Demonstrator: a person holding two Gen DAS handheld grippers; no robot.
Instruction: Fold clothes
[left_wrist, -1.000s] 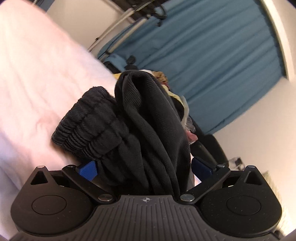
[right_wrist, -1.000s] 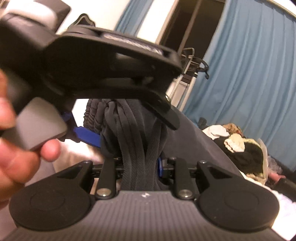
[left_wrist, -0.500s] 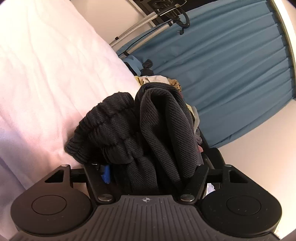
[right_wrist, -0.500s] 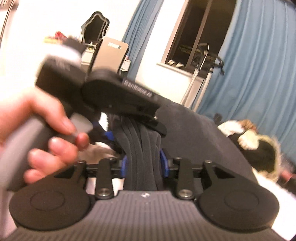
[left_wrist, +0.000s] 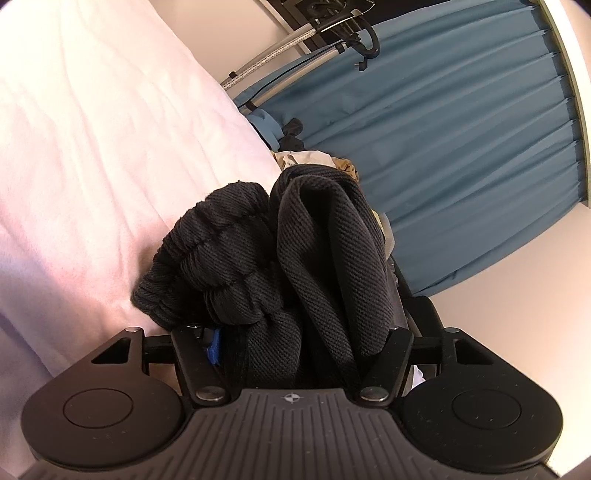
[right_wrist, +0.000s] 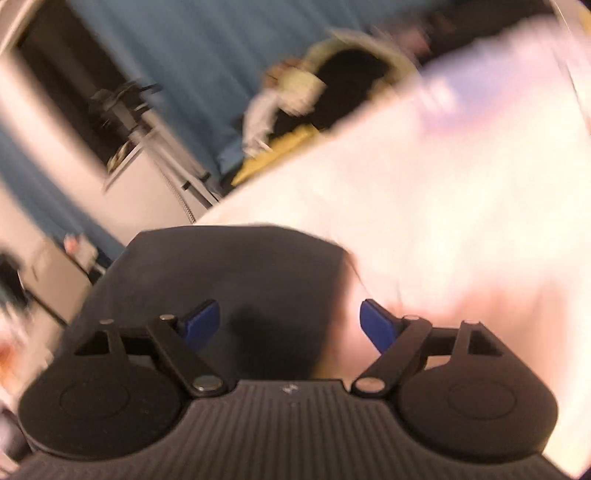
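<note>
A black knit garment (left_wrist: 314, 240) with a gathered elastic waistband is bunched into thick folds. My left gripper (left_wrist: 303, 332) is shut on it, and the cloth fills the gap between its fingers; only the left blue pad (left_wrist: 213, 349) shows. In the blurred right wrist view my right gripper (right_wrist: 290, 321) is opening, its blue pads (right_wrist: 376, 325) wide apart and pressing on nothing. A flat stretch of the black garment (right_wrist: 229, 266) lies on the bed under and ahead of its jaws.
A white bed sheet (left_wrist: 92, 147) covers the bed (right_wrist: 443, 221). A pile of mixed clothes (right_wrist: 332, 85) sits past the bed's far edge. Blue curtains (left_wrist: 461, 147) and a metal clothes rail (left_wrist: 280, 48) stand behind.
My left gripper closed on the bunched black cloth and sank a little. My right gripper let go of the folds, rolled over and swung away sideways, its jaws now wide.
</note>
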